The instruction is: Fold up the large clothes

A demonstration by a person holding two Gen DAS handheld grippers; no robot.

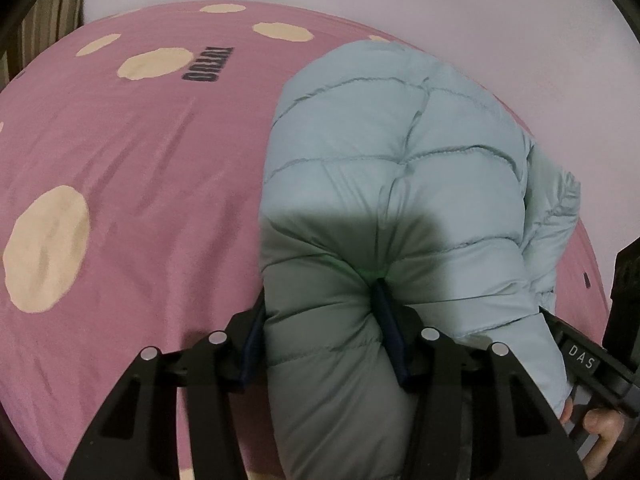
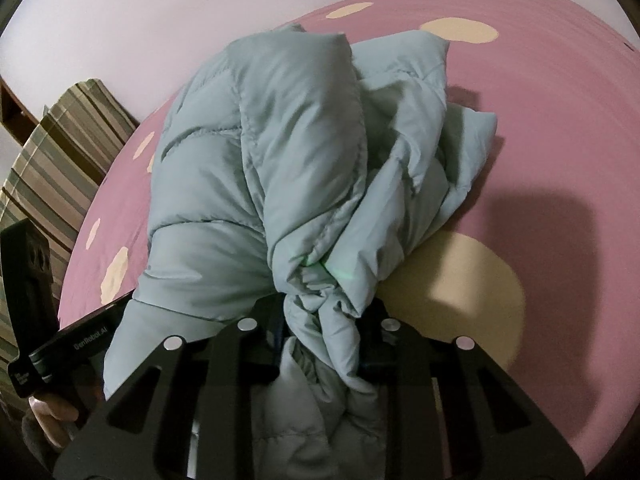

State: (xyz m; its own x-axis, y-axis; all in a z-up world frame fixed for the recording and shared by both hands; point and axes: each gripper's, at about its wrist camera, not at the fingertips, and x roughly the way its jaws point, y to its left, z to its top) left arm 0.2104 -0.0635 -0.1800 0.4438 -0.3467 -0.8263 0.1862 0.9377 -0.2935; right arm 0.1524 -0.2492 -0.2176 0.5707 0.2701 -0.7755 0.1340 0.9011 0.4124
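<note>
A light blue quilted puffer jacket (image 1: 400, 160) lies bunched on a pink bed cover (image 1: 140, 160). My left gripper (image 1: 320, 308) is shut on a thick padded fold of the jacket, one finger on each side. In the right wrist view the same jacket (image 2: 260, 160) is heaped up, and my right gripper (image 2: 324, 320) is shut on a gathered, crumpled edge of it. The other hand-held gripper shows at the right edge of the left view (image 1: 592, 364) and at the left edge of the right view (image 2: 72, 344).
The pink cover (image 2: 560, 140) has large cream dots and dark printed letters (image 1: 208, 65). A pale wall (image 1: 480, 12) stands behind the bed. A striped cloth (image 2: 60, 152) lies beside the bed at the left of the right view.
</note>
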